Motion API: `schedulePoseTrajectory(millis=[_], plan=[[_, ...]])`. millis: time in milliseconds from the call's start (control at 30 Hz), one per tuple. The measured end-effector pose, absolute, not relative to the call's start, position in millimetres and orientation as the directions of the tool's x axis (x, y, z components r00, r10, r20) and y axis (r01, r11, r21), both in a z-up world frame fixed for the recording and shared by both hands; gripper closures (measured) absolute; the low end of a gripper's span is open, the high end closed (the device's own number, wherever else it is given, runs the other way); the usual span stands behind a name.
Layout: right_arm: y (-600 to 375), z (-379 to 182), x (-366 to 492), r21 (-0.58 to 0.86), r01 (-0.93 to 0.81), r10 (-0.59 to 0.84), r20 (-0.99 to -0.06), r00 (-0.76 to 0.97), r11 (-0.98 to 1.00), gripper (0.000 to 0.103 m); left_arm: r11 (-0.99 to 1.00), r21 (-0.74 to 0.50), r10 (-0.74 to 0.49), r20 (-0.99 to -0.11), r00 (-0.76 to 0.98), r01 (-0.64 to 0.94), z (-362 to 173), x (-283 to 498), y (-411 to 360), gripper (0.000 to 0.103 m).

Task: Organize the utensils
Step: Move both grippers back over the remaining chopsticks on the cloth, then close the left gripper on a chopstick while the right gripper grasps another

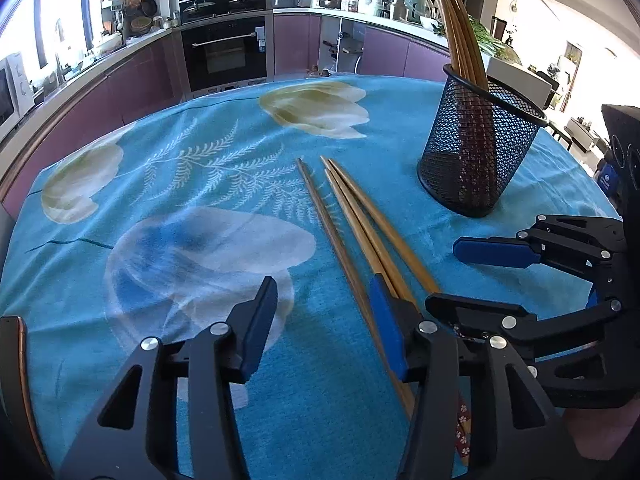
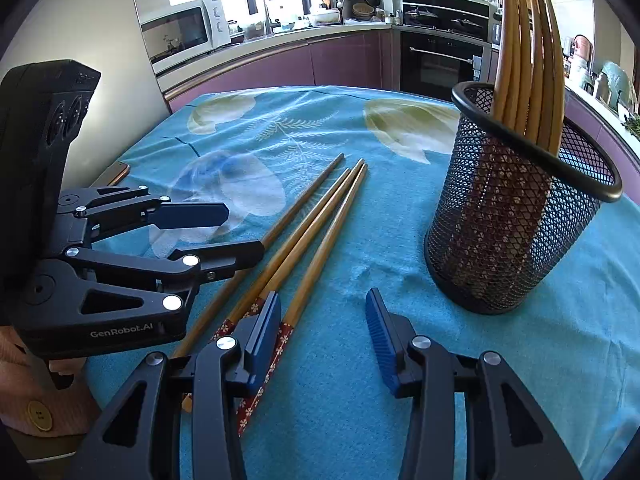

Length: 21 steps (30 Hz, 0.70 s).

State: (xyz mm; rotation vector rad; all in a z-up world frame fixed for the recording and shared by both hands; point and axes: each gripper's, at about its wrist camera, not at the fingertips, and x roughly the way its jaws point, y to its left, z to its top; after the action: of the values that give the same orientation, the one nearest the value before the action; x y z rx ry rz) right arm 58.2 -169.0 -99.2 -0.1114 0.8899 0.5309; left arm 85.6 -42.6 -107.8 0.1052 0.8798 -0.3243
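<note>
Both claws hang half-open, gripping nothing; the left claw (image 1: pixel 324 320) straddles one chopstick (image 1: pixel 340 240), and closing askew could scatter its neighbours

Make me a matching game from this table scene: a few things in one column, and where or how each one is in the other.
1. loose chopsticks
2. mesh cup
3. cloth
4. microwave

a. on the counter at the back
b. standing upright, chopsticks inside
c. lying flat on the cloth
d. blue with pale flowers, covering the table

Pairs: 1-c, 2-b, 3-d, 4-a
</note>
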Motion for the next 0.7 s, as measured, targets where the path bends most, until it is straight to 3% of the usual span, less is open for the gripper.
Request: schedulePoseTrajectory(millis=[500, 700], plan=[[-168.2, -99.3, 63.8, 0.111, -0.481, 0.384, -0.764, 0.518, 0.87, 0.064, 0.937, -0.059, -0.258, -0.779, 0.572, 0.343, -111.7, 89.9, -45.2, 0.067], [-165.7, -99.6, 68.2, 0.1, -0.475, 0.373, -0.766, 0.524, 0.874, 0.07, 0.928, -0.085, -0.288, -0.782, 0.553, 0.363, -111.0, 91.4, -46.0, 0.081]])
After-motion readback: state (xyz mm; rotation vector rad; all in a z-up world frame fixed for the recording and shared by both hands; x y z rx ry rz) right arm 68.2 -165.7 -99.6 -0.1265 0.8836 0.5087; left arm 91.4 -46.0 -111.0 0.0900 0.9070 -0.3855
